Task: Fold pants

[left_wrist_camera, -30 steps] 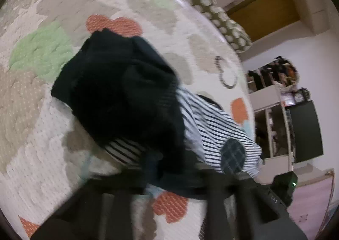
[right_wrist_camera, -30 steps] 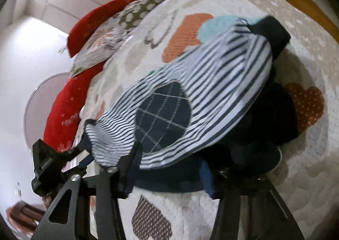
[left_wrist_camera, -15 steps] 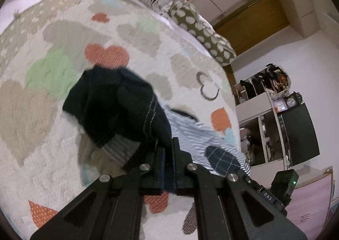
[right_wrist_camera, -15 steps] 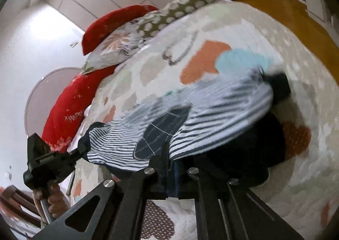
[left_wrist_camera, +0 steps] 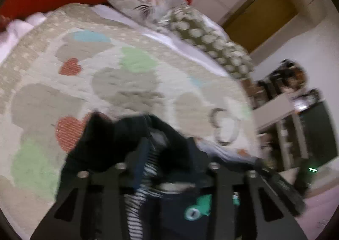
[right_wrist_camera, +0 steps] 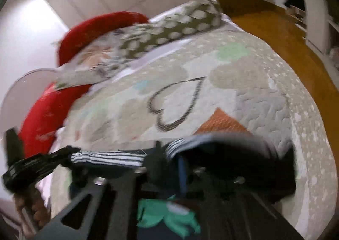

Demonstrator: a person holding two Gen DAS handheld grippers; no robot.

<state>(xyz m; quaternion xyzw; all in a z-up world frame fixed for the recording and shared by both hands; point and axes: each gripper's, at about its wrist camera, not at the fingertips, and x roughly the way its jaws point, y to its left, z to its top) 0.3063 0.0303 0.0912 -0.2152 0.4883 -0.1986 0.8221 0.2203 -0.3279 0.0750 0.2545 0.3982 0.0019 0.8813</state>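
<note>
Both black two-finger grippers, left (left_wrist_camera: 169, 155) and right (right_wrist_camera: 169, 168), are opening with the dark, stripe-lined pants (left_wrist_camera: 110, 144) between their jaws, near the heart-patterned quilt's (left_wrist_camera: 118, 83) front edge; release evenly so the fold lands flat.

My left gripper (left_wrist_camera: 169, 155) points steeply down, its jaws opening, dark and striped cloth bunched between them. My right gripper (right_wrist_camera: 169, 168) tilts down likewise, jaws opening with cloth between. Beyond its left jaw my left hand (right_wrist_camera: 31, 208) grips the other handle.
</note>
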